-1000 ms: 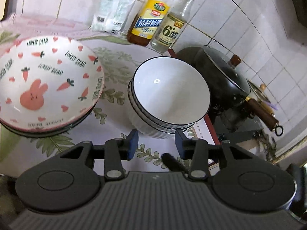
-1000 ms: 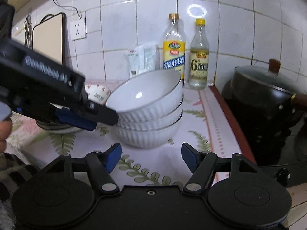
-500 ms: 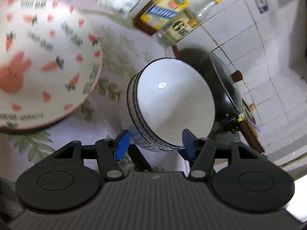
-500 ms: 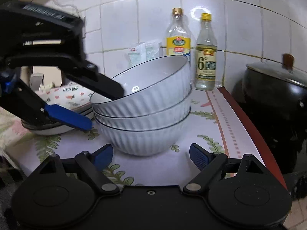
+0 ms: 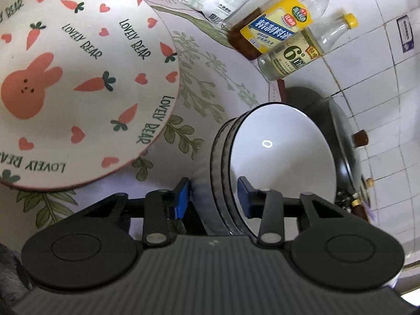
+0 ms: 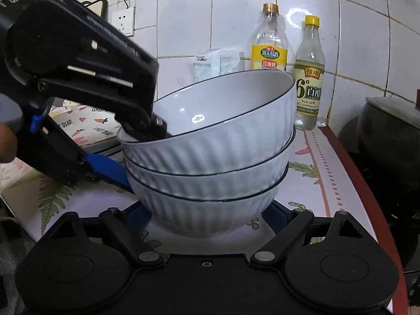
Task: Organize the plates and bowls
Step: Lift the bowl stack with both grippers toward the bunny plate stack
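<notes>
Now closing astride the rim of stacked white bowls (image 6: 210, 152): left gripper (image 5: 213, 197); flanking the bottom bowl, wide open: right gripper (image 6: 207, 219).

The bowl stack (image 6: 210, 162) fills the counter's (image 6: 309, 183) middle, with the left gripper (image 6: 147, 155) astride its left rim and the right gripper (image 6: 207, 218) flanking its base. Left of it the plate (image 5: 78, 78) crowds the counter. Two bottles (image 6: 288, 65) and packets (image 6: 215, 64) line the back edge; a black pot (image 6: 388, 136) blocks the right edge. Bare counter shows right of the stack
</notes>
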### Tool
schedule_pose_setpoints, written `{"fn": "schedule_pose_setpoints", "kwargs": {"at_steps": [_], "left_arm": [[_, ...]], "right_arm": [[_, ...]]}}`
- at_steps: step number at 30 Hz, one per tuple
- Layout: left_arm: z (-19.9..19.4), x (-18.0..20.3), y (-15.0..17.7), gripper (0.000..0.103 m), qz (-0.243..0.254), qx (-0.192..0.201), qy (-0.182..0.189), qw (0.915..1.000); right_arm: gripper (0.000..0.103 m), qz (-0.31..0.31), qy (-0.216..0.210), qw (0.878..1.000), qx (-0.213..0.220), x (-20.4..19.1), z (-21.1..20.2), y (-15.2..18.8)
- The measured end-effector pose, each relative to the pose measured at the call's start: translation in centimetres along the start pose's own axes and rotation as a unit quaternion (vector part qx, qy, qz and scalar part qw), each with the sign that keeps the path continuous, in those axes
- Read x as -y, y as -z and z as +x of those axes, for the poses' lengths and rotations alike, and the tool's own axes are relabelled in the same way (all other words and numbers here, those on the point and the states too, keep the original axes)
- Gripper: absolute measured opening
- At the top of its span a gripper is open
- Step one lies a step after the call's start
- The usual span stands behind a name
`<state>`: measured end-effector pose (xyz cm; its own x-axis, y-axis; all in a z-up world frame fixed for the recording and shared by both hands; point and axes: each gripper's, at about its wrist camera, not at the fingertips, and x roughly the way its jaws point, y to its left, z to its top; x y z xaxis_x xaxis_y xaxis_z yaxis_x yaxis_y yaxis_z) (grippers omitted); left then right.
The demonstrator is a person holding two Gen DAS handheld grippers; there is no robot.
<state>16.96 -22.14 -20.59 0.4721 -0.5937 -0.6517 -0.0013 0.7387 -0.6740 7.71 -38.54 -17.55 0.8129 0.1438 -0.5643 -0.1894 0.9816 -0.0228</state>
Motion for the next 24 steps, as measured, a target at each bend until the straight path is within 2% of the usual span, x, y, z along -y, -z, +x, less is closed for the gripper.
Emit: {"fn": "schedule_pose_setpoints", "kwargs": {"at_steps": [2,4,8,17,19,24], "left_arm": [[0.0,-0.1,0.0,0.035,0.014,0.0,0.004,0.9999],[0.0,-0.4,-0.1,0.035,0.006,0.001,0.007,1.0],[0.1,0.2,0.2,0.035,0.017,0.014,-0.001,0.9998],[-0.2,0.3,0.6,0.035,0.033,0.026,-0.003,0.9991],[-0.4,0.4,0.7,0.035,0.04,0.023,-0.002,0.9989],[-1.0,0.3,0.8,0.035,0.051,0.02,-0.001,0.9985]], "right_arm": [[0.093,0.003,-0.003,1.0,-0.001,0.0,0.2,-0.1],[0.093,0.001,-0.007,1.0,0.001,0.0,0.2,0.0],[0.093,0.014,-0.016,1.0,0.01,0.4,0.5,0.2],[0.092,0.014,-0.008,1.0,0.018,0.0,0.4,0.4],[0.092,0.021,-0.008,1.0,0.009,-0.2,0.1,0.2],[0.092,0.019,-0.007,1.0,0.018,-0.7,-0.4,0.5]]}}
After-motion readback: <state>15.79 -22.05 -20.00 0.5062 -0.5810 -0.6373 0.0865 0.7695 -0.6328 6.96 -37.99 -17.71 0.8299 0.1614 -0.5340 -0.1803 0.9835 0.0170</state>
